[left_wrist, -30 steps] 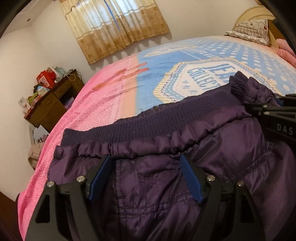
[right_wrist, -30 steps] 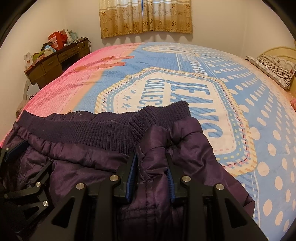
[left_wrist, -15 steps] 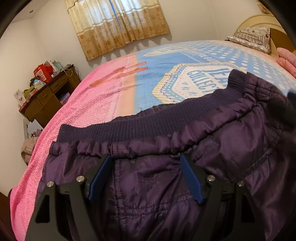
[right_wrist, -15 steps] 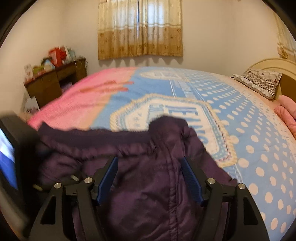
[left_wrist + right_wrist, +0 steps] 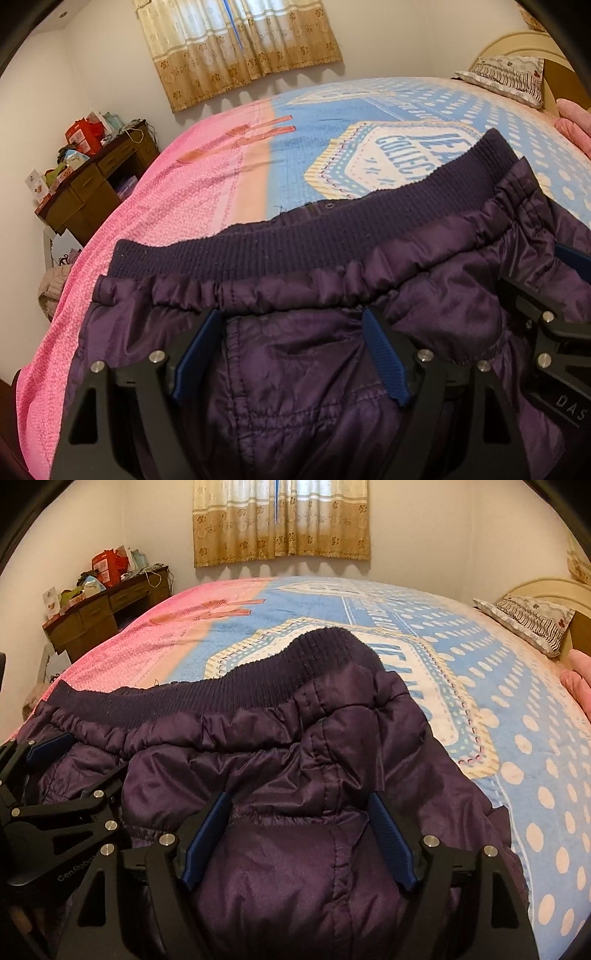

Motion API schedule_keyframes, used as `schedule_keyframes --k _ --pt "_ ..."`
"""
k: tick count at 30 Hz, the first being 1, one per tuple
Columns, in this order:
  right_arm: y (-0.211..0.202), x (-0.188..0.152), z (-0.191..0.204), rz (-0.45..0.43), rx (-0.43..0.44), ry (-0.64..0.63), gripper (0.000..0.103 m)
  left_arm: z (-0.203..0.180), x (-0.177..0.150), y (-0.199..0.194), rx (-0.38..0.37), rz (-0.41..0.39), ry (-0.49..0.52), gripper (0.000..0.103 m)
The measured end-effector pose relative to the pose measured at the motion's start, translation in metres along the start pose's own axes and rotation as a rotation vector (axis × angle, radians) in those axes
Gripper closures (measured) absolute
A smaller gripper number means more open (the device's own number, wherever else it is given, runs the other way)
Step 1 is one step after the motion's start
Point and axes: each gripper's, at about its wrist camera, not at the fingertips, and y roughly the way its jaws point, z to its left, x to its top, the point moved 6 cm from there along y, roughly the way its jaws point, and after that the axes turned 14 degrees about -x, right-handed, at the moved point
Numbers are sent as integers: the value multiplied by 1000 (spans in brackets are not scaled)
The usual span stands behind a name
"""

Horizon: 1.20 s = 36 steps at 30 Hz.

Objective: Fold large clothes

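Your left gripper (image 5: 291,350) spread wide over jacket (image 5: 314,369), gripping nothing. Your right gripper (image 5: 299,830) likewise spread wide, nothing between fingers. Jacket lies on bed (image 5: 480,686) near edge, ribbed hem (image 5: 295,240) facing curtain (image 5: 280,517).

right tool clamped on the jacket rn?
No: in the right wrist view the right tool has its blue pads spread wide apart over the purple jacket, pinching no fabric.

Jacket (image 5: 303,369): glossy purple nylon, matt ribbed knit hem; bedspread (image 5: 498,709): fuzzy fleece.
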Motion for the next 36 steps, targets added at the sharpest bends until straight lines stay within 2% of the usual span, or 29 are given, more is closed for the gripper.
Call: schedule_keyframes --k 8,16,29,32,34,35,36 --pt "4 0 6 2 -41 -35 23 0 0 0 8 1 3 21" --pt "9 1 7 22 -19 -28 20 -1 -1 -1 19 1 6 21" --pt "8 1 4 10 -18 -17 19 -4 0 -9 37 1 19 20" --pt "3 2 2 10 -8 -20 17 3 -2 -39 -28 -10 -6 20" --pt "-10 1 -1 18 35 -49 14 15 -7 -80 -51 -80 -22 20" --pt "-18 0 -4 10 35 -52 13 25 -12 -106 -71 -131 -32 12" --pt "-32 0 -12 -19 14 -32 12 33 -18 -123 -78 -164 -43 1"
